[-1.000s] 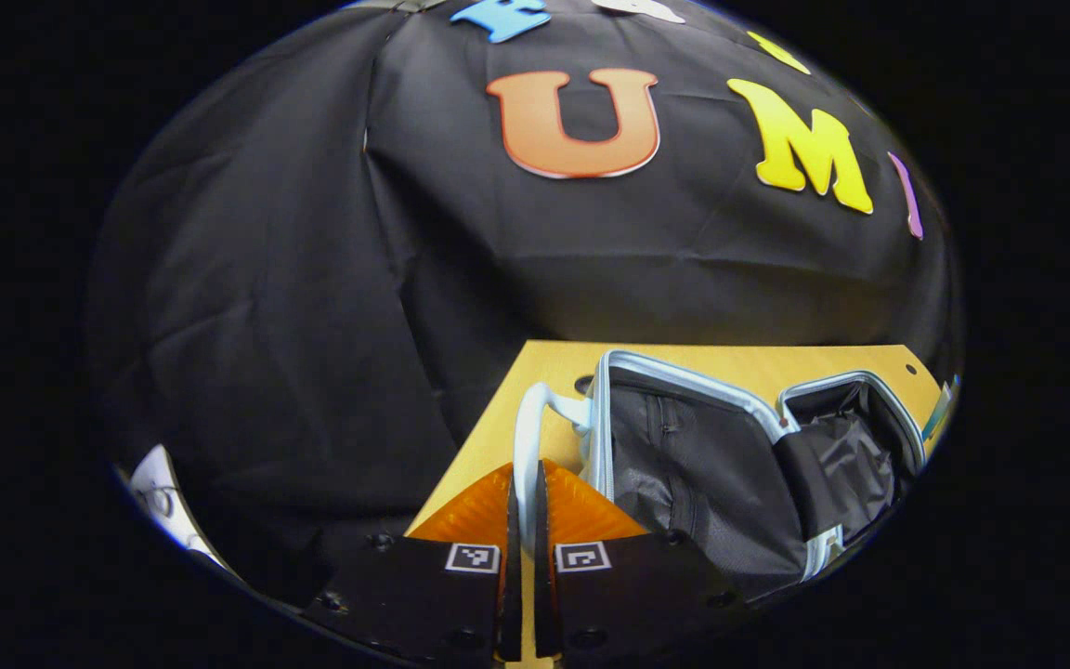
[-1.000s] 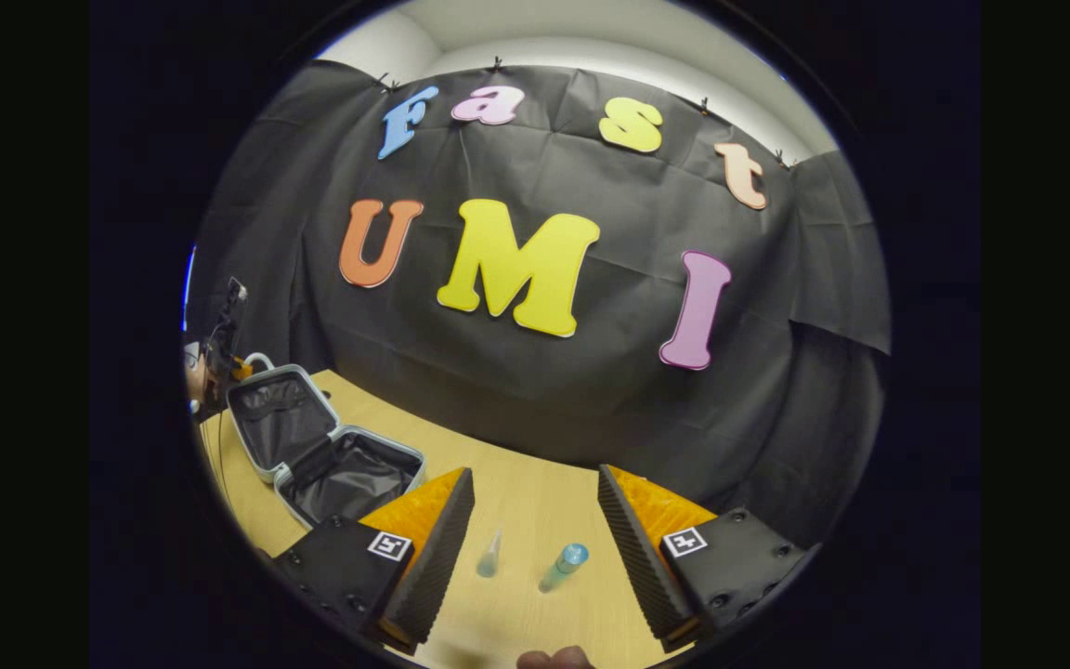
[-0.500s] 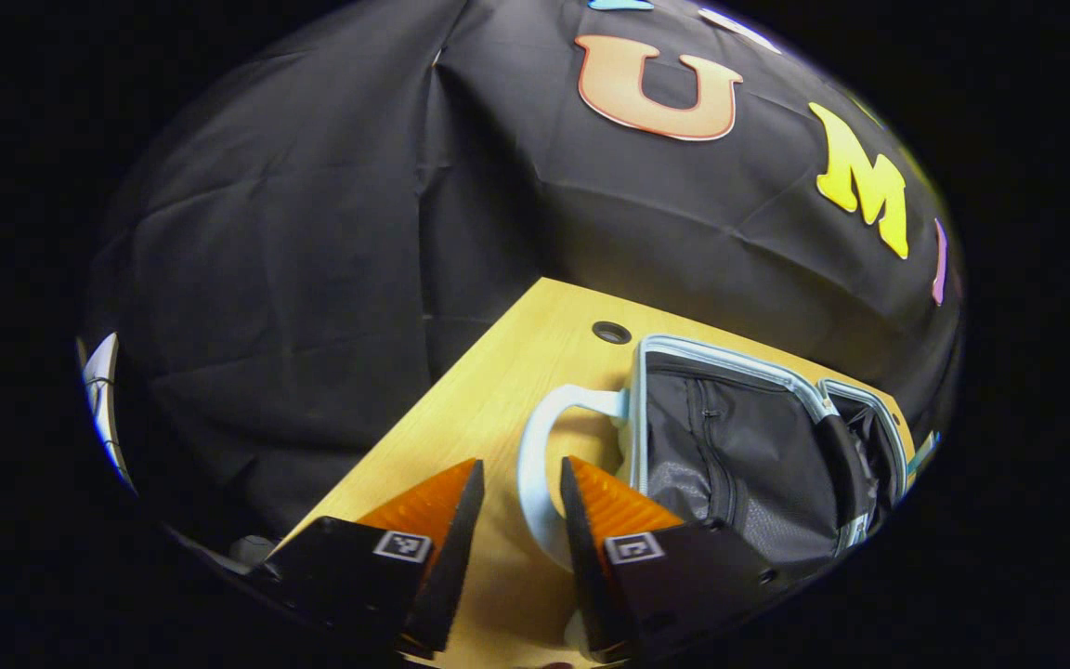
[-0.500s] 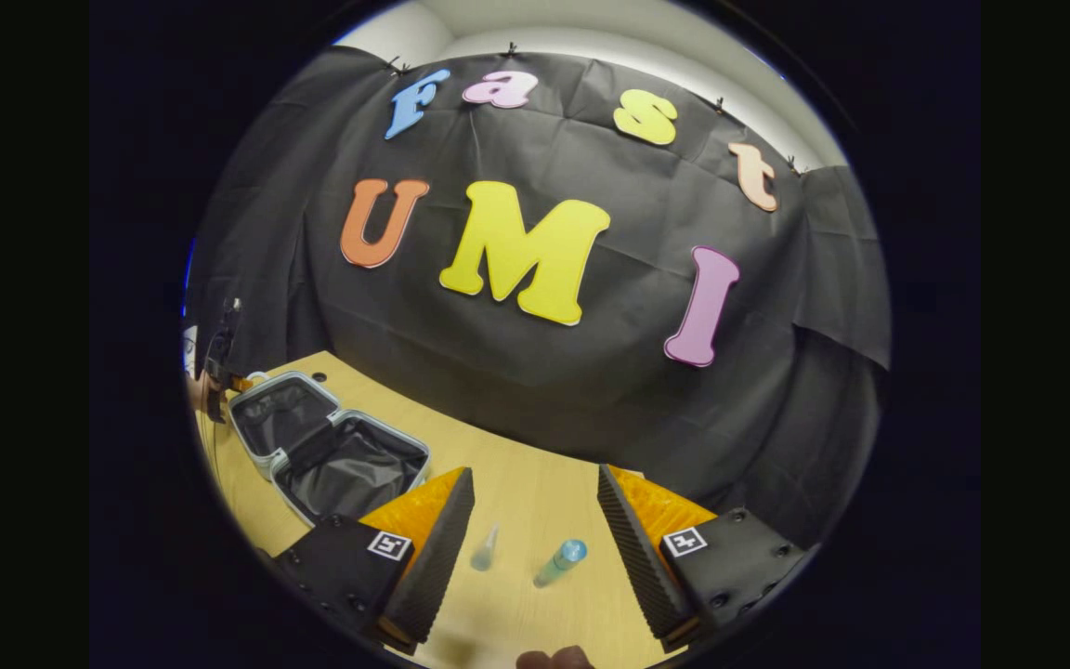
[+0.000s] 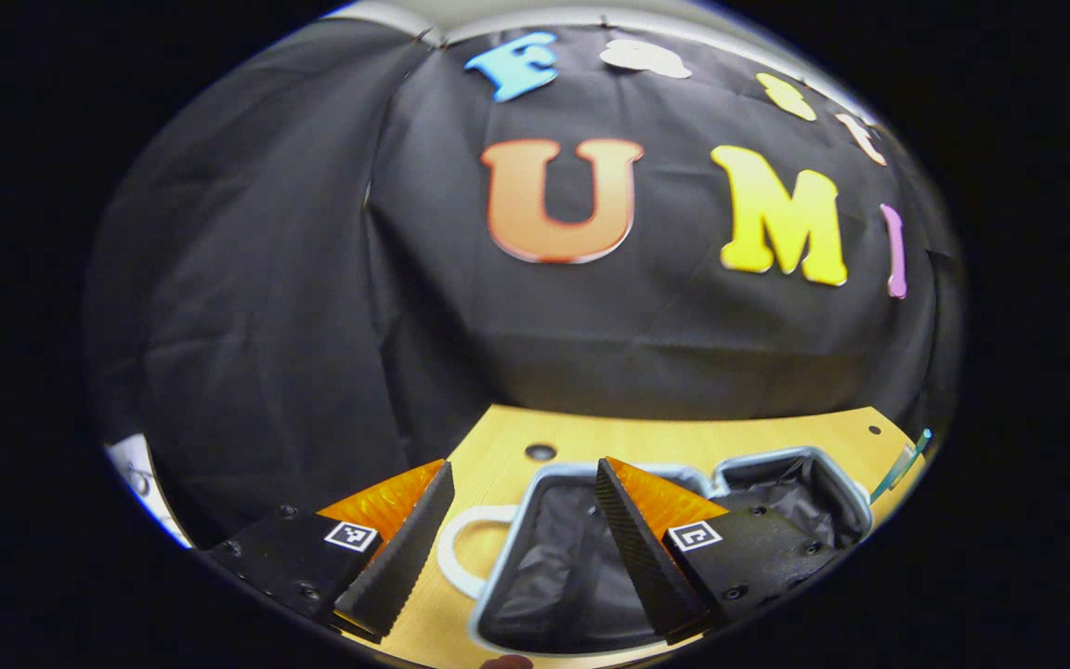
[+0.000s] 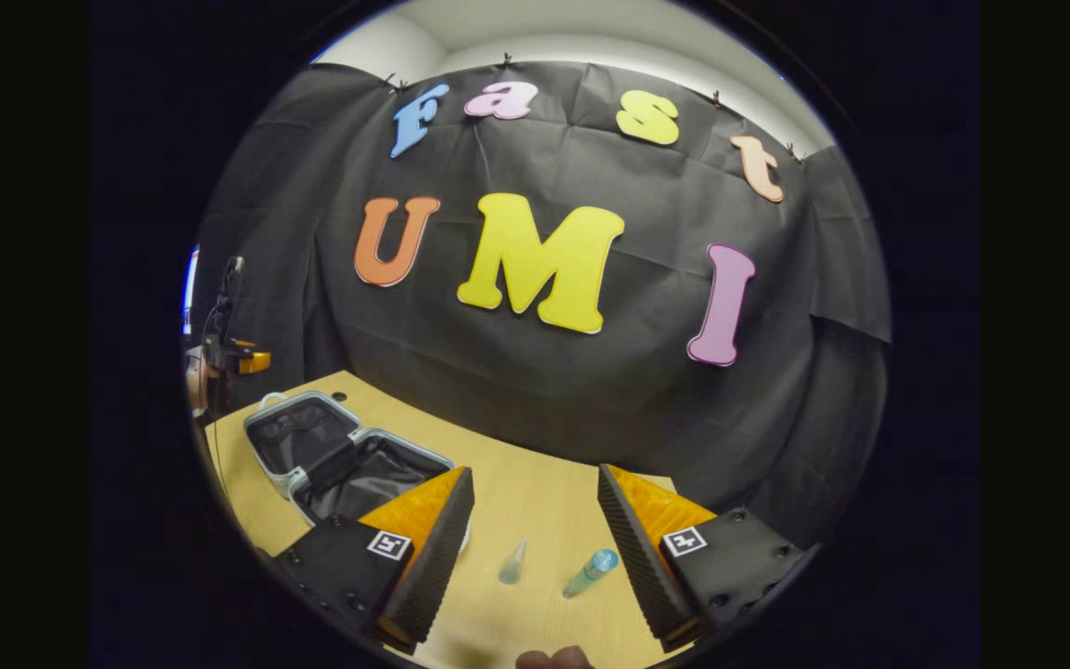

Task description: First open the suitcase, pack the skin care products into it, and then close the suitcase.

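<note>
both tongs are seen with their jaws spread wide and nothing held between them. the left gripper point(image 5: 521, 530) is poised above the suitcase point(image 5: 591, 557), its white handle point(image 5: 461, 557) lying just below and between the orange fingers without being touched. the right gripper point(image 6: 535, 548) is held over the two skin care products: a small clear bottle point(image 6: 514, 561) and a blue-capped bottle point(image 6: 591, 572), both lying on their sides on the wooden table point(image 6: 535, 483), near each other but apart.

the suitcase is laid open and flat at the table's left end, both dark-lined halves exposed, so the opening step is judged done and the packing not yet begun.

several risks can be foreseen. the bottles are round and lying down, so either could be rolled away if it is nudged by one finger before the other is closed on it. the clear bottle is slim and could be slipped through or squeezed out if it is gripped off-centre. the two lie close enough that one could be knocked while the other is taken. a bottle carried across could be caught on the raised pale rim point(image 6: 405, 448) of the suitcase and dropped outside. a cable point(image 6: 219, 316) hanging by the far gripper could be snagged. the light case could be shifted if it is bumped.
</note>
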A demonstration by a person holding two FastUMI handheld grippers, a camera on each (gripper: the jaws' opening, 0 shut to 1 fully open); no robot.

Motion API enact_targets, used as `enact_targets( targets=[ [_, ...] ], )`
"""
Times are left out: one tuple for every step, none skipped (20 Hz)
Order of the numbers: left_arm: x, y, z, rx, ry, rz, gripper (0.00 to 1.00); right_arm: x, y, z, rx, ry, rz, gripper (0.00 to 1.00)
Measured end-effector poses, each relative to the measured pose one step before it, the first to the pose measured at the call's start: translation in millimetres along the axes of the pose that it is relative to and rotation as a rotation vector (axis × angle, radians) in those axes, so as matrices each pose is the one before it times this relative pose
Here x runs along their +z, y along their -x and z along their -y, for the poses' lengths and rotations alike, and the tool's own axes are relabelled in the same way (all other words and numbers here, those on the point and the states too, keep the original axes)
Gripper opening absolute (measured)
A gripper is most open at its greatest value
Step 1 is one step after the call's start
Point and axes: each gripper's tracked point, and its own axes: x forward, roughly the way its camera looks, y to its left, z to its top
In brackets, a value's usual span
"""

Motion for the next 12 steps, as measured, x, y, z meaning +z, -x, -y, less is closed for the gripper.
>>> enact_targets(
  targets=[
    [17.25, 11.76, 10.05, 0.0162, -0.02109, 0.02049, 0.97, 1.49, 1.87, 4.63, -0.0009, -0.0132, 0.00977, 0.8],
    [15.34, 3.83, 16.4, 0.01043, -0.00522, 0.02138, 0.97, 0.6, 2.43, 5.52, -0.00379, -0.01457, 0.00924, 0.8],
    [17.8, 4.12, 20.65, -0.01767, 0.01085, 0.02707, 0.98, 1.54, 2.89, 6.19, -0.00445, -0.01505, 0.00967, 0.8],
    [18.0, 7.78, 18.76, -0.01286, 0.00585, 0.02727, 0.97, -0.02, 3.54, 7.41, -0.00832, -0.01357, 0.01122, 0.78],
    [15.6, 7.46, 17.7, -0.01269, -0.00423, 0.02241, 0.97, 1.51, 3.39, 7.25, -0.00624, -0.01116, 0.01002, 0.78],
    [4.26, 0.91, 16.46, -0.01245, -0.00718, 0.01941, 0.97, -0.58, 2.61, 7.51, -0.00577, -0.0107, 0.00736, 0.78],
    [9.35, 5.69, 18.84, -0.01864, -0.00798, 0.02371, 0.97, 0.36, 3.22, 8.74, -0.00711, -0.01195, 0.00724, 0.8],
    [5.6, 4.48, 21.69, -0.02454, 0.01029, 0.01061, 0.97, -0.49, 3.03, 8.98, -0.01046, -0.01341, 0.00811, 0.78],
    [1.67, 1.87, 25.71, -0.03752, 0.02201, -0.0024, 0.97, 0.62, 3.05, 10.26, -0.01316, -0.01501, 0.00623, 0.8],
    [7.74, 6.29, 26.38, -0.01749, 0.01395, -0.02472, 0.97, -0.26, 2.99, 9.48, -0.01036, -0.01236, 0.0083, 0.8],
    [-10.03, 3.59, 17.26, -0.01054, 0.01728, -0.02121, 0.93, 0.02, 2.53, 8.85, -0.00878, -0.00482, 0.0054, 0.8],
    [-6.43, 5.08, 18.24, -0.00837, 0.01946, -0.0122, 0.98, -0.71, 3.85, 12.03, -0.00936, -0.00187, 0.00732, 0.8]
  ],
)
